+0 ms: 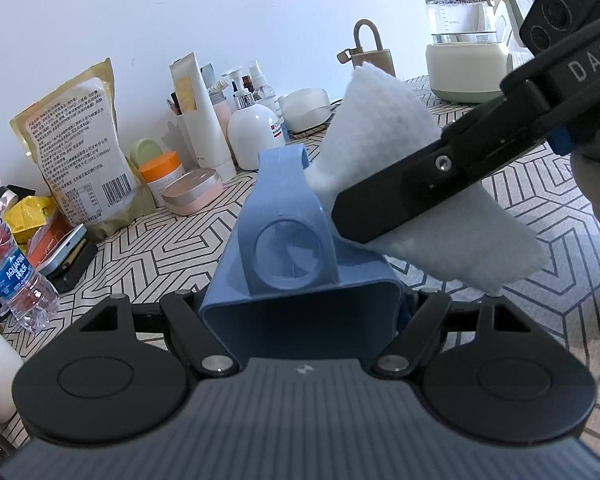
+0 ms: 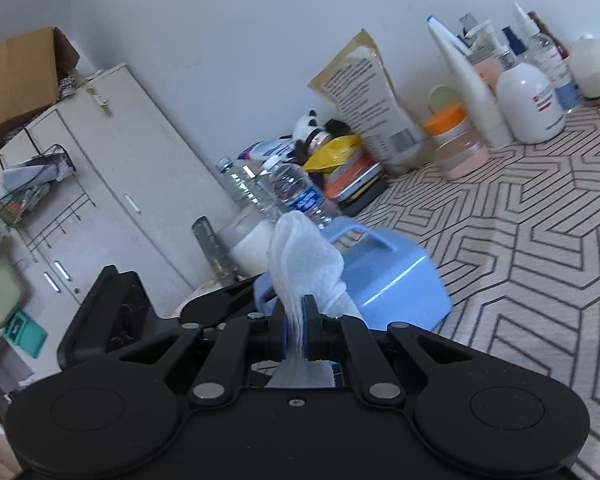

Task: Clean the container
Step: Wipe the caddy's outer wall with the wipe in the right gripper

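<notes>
Left wrist view: my left tool (image 1: 300,312) clamps the blue container (image 1: 296,280) by its open rim, handle pointing away above the patterned worktop (image 1: 520,200). The right tool (image 1: 380,212) crosses just ahead, pinching a white cloth (image 1: 380,120).

Right wrist view: my right tool (image 2: 296,320) is closed narrow on the cloth (image 2: 304,264), the container (image 2: 384,276) directly beyond. A hard wipe might twist the container from my grip.
</notes>
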`<state>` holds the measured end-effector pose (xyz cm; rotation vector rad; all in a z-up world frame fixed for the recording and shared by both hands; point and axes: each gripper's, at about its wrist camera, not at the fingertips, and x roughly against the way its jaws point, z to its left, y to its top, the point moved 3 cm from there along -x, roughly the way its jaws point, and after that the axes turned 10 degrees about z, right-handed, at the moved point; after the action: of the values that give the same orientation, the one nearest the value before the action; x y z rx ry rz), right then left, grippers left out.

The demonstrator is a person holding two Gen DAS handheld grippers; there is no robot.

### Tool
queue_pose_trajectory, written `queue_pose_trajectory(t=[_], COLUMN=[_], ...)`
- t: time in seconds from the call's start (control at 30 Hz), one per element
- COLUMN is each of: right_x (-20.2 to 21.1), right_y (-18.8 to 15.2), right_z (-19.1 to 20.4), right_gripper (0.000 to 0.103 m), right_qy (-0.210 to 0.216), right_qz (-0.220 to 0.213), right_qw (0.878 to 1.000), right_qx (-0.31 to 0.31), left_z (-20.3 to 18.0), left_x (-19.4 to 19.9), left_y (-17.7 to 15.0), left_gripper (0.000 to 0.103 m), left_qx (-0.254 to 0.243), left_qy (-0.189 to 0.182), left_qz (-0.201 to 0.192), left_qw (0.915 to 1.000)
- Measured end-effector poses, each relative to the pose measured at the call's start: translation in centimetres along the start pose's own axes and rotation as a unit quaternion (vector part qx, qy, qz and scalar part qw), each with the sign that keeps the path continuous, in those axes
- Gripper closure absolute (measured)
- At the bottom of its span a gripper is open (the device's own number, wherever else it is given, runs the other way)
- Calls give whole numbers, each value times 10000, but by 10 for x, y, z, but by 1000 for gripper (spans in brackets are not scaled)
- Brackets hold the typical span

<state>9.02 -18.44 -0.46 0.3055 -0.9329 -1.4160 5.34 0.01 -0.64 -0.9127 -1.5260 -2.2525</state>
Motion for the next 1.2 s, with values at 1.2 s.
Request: queue_pose_trajectory(t=[1.2], right_x=[8], right_y=[-7], right_z=[-27], right_gripper=[87], right_qy=[-656], right_qz=[-41], right_qw=[9963], right_qx=[-559], left_z=[8], left_x=[-4], left_y=[0], left_gripper=[26], left_qx=[42], left_qy=[27], left_qz=[68], left_qw=[10000])
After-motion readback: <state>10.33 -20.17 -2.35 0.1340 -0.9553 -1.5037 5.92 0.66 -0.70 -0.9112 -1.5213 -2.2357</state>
